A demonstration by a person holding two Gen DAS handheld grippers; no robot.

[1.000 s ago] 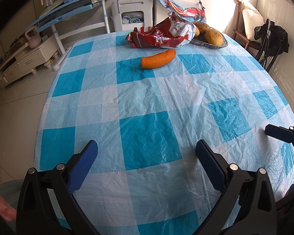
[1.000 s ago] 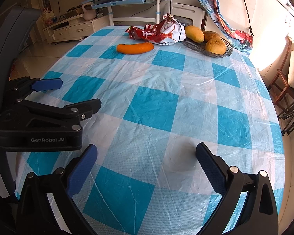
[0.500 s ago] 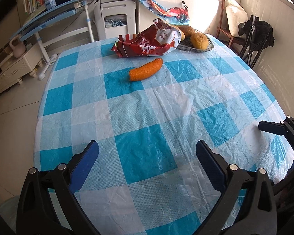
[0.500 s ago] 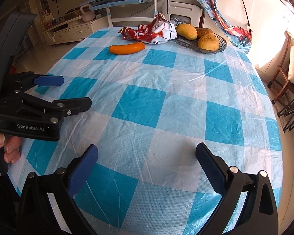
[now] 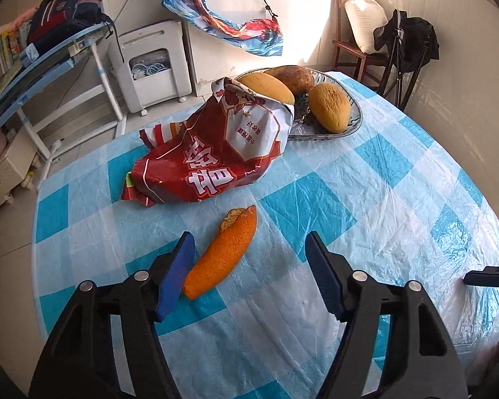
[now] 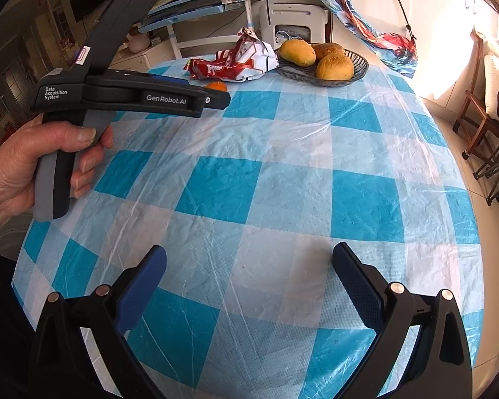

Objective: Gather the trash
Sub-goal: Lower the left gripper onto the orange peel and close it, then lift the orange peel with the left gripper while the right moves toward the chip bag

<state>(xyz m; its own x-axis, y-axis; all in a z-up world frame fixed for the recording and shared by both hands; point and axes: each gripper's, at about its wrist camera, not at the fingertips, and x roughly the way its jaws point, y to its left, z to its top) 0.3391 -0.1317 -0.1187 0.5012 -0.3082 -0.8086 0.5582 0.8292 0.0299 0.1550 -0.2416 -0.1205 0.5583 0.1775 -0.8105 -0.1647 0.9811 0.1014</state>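
Orange peel [image 5: 224, 254]: curved, pebbly rind, torn far end, lying on checked plastic worktop [image 5: 366, 199] btwn left claw [image 5: 249, 272] pads, nearly touching the left one, poss. in contact. Left claw wide open, empty; vs 0.5 s ago it's moved up to peel. Crinkled red snack bag [image 5: 213, 156] just beyond. Right claw [image 6: 249, 289] open, empty, well back.

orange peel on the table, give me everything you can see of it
The orange peel is one long curved strip with a bright, pebbled orange skin and a torn, ragged far end showing paler pith. It lies flat on the blue and white checked tablecloth, just in front of the red snack bag but apart from it. The open left gripper frames its near end, close to the left finger; contact can't be confirmed. In the right wrist view only a sliver shows behind the left gripper.
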